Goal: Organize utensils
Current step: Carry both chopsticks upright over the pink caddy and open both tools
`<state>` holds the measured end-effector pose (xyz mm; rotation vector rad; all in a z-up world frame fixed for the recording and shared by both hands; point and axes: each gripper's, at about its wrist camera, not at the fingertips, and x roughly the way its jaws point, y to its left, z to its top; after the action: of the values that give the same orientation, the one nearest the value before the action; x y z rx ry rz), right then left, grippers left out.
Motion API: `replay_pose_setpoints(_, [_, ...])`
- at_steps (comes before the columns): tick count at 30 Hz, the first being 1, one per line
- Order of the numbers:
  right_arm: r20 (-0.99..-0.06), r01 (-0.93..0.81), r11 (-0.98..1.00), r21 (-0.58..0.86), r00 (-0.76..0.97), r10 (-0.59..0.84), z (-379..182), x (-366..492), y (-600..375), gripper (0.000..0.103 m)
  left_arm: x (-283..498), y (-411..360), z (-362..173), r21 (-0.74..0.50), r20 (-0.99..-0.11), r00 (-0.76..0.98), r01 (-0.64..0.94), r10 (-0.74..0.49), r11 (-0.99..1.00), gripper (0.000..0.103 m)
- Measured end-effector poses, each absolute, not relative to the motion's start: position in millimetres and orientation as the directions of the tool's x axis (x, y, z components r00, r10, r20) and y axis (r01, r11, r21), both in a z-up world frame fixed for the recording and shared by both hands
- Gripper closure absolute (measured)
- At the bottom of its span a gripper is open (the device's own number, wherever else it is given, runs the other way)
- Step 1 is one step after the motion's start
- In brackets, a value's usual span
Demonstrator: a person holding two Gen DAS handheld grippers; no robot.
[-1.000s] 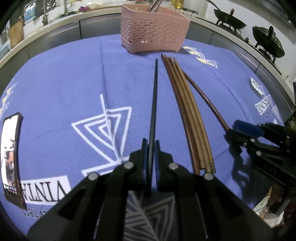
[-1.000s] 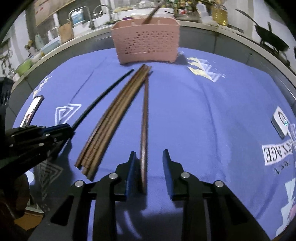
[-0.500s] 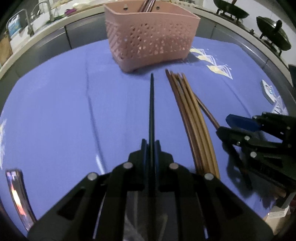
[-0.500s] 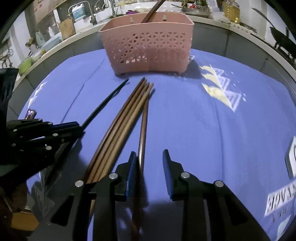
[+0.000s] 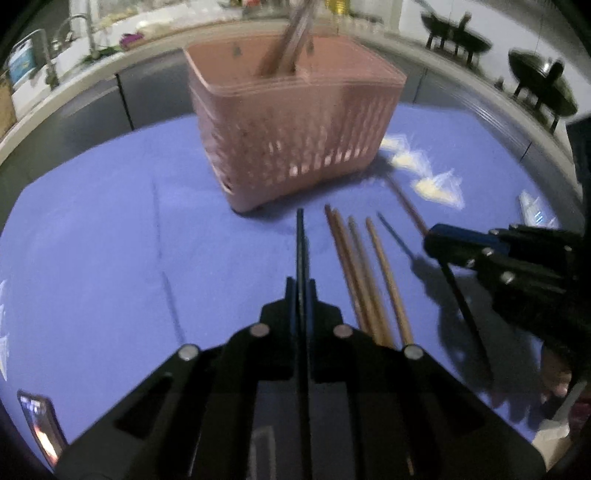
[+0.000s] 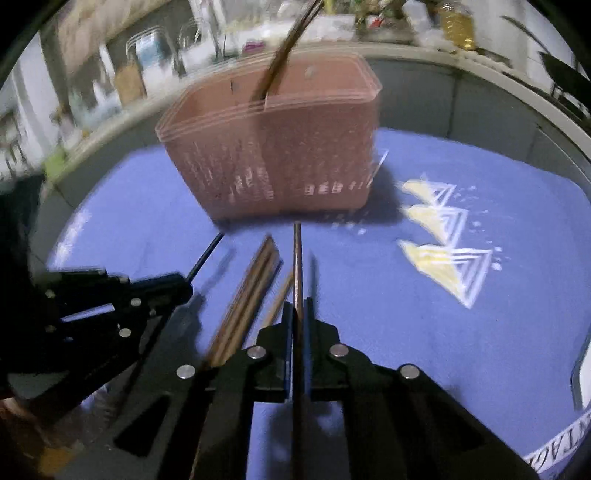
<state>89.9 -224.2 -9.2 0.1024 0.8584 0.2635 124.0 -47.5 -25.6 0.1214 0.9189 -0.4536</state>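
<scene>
Left tool (image 5: 300, 295) clamped on black chopstick (image 5: 300, 236), right tool (image 6: 298, 314) clamped on brown chopstick (image 6: 296, 258), both w/ tips nr pink basket (image 5: 295, 140).

A blue cloth (image 5: 110, 229) with white and yellow triangle prints covers the table. Behind it runs a pale counter (image 5: 92, 79) over grey cabinets (image 5: 92, 99), with a tap (image 5: 90, 35) at left (blurred) and dark woks (image 5: 541, 86) at right.
</scene>
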Motion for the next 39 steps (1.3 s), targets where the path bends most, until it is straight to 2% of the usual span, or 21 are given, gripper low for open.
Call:
replay_pose_setpoints(6, [-0.541, -0.207, 0.950, 0.234, 0.784, 0.304, 44, 14, -240, 0.098, 60, -11, 41, -0.172, -0.620, 0.648, 0.437, -0.442, 0.883, 0.098])
replay_pose_setpoints(10, [-0.482, -0.199, 0.952, 0.232, 0.827, 0.290, 57, -23, -241, 0.098, 17, 1, 62, -0.158, -0.550, 0.703, 0.443, -0.451, 0.883, 0.098])
replay_pose_setpoints(15, [-0.461, -0.195, 0.952, 0.238, 0.840, 0.287, 65, -42, -236, 0.098, -11, 4, 67, -0.121, -0.527, 0.728, 0.446, -0.438, 0.887, 0.098])
replay_pose_setpoints(26, [-0.427, -0.215, 0.954, 0.207, 0.858, 0.286, 81, -67, -224, 0.098, -31, 7, 73, -0.121, -0.514, 0.734, 0.450, -0.443, 0.885, 0.098])
replay_pose_setpoints(35, [-0.426, -0.231, 0.954, 0.194, 0.856, 0.294, 81, -70, -216, 0.098, -39, 7, 80, -0.106, -0.493, 0.749, 0.454, -0.443, 0.885, 0.098])
replay_pose_setpoints(39, [-0.445, -0.237, 0.948, 0.211, 0.840, 0.309, 76, -59, -217, 0.098, -32, 3, 75, -0.098, -0.518, 0.736, 0.455, -0.436, 0.885, 0.098])
